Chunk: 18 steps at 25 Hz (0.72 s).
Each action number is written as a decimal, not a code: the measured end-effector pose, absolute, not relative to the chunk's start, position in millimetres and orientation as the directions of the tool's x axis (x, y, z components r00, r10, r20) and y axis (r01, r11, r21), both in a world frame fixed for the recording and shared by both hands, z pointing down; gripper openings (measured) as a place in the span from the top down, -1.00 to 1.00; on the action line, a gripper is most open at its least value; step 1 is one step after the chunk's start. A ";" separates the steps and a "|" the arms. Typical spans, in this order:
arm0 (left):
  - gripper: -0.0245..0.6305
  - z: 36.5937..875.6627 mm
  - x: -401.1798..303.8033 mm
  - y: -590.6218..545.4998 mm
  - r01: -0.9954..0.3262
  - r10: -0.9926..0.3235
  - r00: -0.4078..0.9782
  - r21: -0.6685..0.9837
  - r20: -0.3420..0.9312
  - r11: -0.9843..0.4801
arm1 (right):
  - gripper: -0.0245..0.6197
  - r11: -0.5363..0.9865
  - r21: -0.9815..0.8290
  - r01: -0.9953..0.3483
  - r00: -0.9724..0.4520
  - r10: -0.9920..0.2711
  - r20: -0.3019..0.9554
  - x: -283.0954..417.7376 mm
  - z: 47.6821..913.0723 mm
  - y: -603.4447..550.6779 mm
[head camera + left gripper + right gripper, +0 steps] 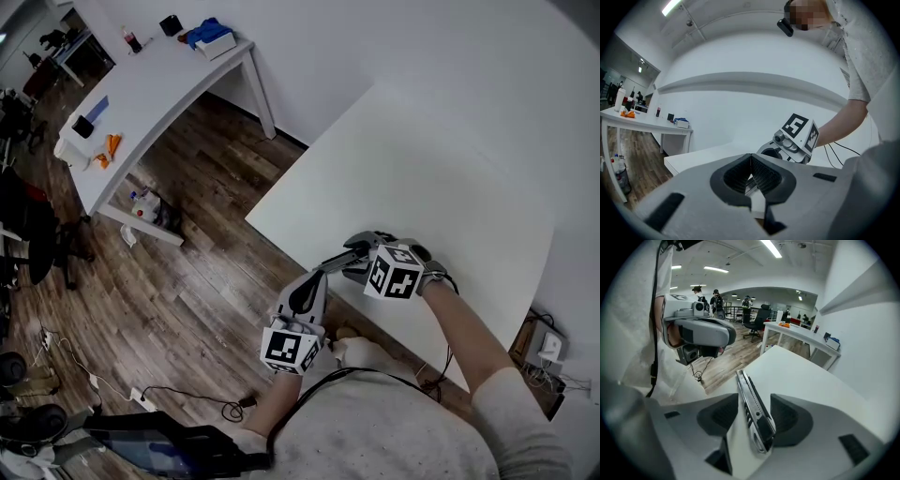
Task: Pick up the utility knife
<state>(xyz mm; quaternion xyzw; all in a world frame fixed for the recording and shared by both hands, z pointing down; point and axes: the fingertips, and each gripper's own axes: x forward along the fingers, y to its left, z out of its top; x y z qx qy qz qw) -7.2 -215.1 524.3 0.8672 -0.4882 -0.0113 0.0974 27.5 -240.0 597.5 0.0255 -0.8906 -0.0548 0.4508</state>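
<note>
A silver and black utility knife lies flat on the white table, close to its near edge. My right gripper is tilted down over it, open, with one dark pad on each side of the handle and neither pressing on it. In the head view the right gripper covers the knife. My left gripper is held level just off the table's edge, beside the right one. Its ribbed pads meet at the tip, so the left gripper is shut. It faces the right gripper's marker cube.
The white table runs to a white wall at the right. A second white table at the back left carries several small items. Wood floor lies between the tables, with cables and a dark chair.
</note>
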 end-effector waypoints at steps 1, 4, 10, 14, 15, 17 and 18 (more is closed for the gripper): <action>0.90 524.9 -7.0 -214.5 -0.844 -0.849 0.523 0.181 0.071 -0.504 | 0.32 0.994 0.102 0.023 -0.578 -0.071 0.813 27.8 600.2 -239.8; 0.90 526.0 -9.0 -213.5 -0.846 -0.853 0.518 0.185 0.060 -0.501 | 0.32 0.995 0.062 0.081 -0.526 -0.010 0.850 28.0 606.8 -239.1; 0.90 529.3 -11.5 -212.4 -0.850 -0.858 0.510 0.187 0.060 -0.492 | 0.32 0.989 0.028 0.148 -0.453 0.043 0.891 27.7 612.1 -243.1; 0.90 530.5 -16.7 -213.2 -0.858 -0.867 0.495 0.185 0.057 -0.478 | 0.33 0.983 -0.032 0.183 -0.393 0.104 0.914 26.3 615.7 -241.8; 0.90 530.6 -17.7 -213.4 -0.860 -0.869 0.492 0.186 0.056 -0.475 | 0.33 0.980 -0.045 0.192 -0.379 0.116 0.918 25.8 616.3 -241.2; 0.90 530.8 -19.2 -213.7 -0.863 -0.872 0.486 0.188 0.055 -0.469 | 0.34 0.977 -0.063 0.203 -0.353 0.133 0.926 25.4 616.8 -240.5; 0.90 531.1 -19.9 -214.0 -0.864 -0.874 0.483 0.190 0.054 -0.466 | 0.34 0.976 -0.068 0.207 -0.341 0.137 0.930 25.3 616.7 -240.4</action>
